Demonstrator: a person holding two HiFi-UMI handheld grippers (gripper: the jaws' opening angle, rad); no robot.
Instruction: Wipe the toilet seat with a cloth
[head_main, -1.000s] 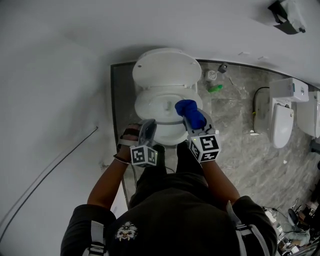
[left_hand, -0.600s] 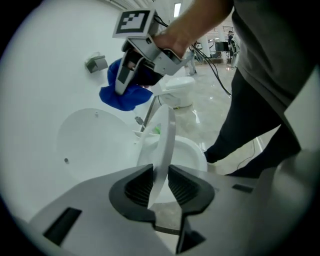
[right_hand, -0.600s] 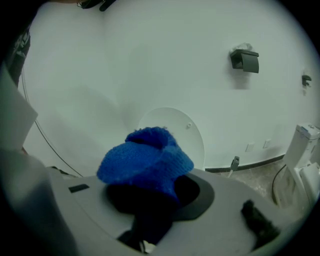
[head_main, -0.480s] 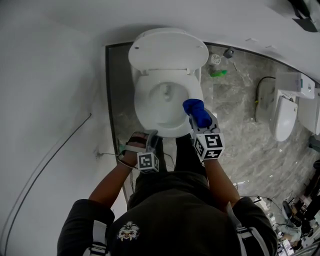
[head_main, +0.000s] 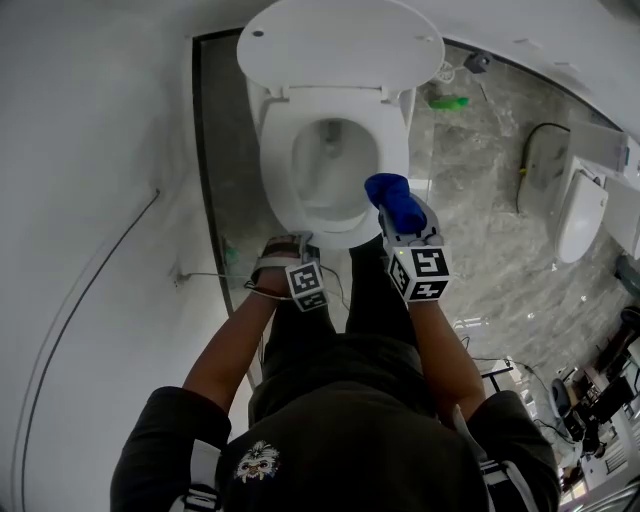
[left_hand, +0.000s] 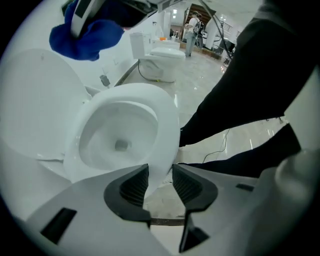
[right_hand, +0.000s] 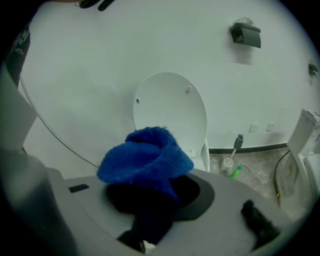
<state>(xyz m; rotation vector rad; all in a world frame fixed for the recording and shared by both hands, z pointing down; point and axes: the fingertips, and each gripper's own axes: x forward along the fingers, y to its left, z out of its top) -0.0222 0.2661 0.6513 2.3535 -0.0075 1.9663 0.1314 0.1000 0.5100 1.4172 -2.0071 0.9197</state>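
**Item 1. Person.** Dark top, and dark trousers (head_main: 345, 330) that stand against the front of the bowl. One pair of tongs is in each hand.

**Item 2. Left tongs (head_main: 303, 241) (left_hand: 160, 183).** They point steeply down at the front of the bowl, to the left of the knees. The ribbed pads (left_hand: 131, 186) stand wide apart and have just been opening. The front edge of the toilet seat (head_main: 275, 170) (left_hand: 167, 131) shows in the gap between them, but neither pad presses on it and nothing is held.

**Item 3. Right tongs (head_main: 402, 222) (right_hand: 150, 197).** These are closed on the cloth (head_main: 390, 196) (right_hand: 145, 161). The cloth is blue knit, bunched, and bulges out past the tips.

**Item 4. Location of the cloth.** In the head view it sits over the front right part of the seat. Whether it touches the seat cannot be told.

**Item 5. Toilet.** White, with the seat down on the bowl and the lid (head_main: 340, 45) (right_hand: 170, 107) raised upright against the white wall.

**Item 6. Floor (head_main: 490, 250).** Grey marbled stone to the right of the toilet.

**Item 7. Green bottle (head_main: 450, 102) (right_hand: 235, 171).** It lies on the floor near the wall, just beside a toilet brush (head_main: 478, 62) (right_hand: 231, 156) in its holder.

**Item 8. Second toilet (head_main: 580, 215) (left_hand: 162, 56).** White, well apart from the first, at the right.

**Item 9. Thin cable (head_main: 95, 285).** It runs along the white wall at the left.

**Item 10. Dark fitting (right_hand: 245, 34).** It is mounted high on the wall above the lid.
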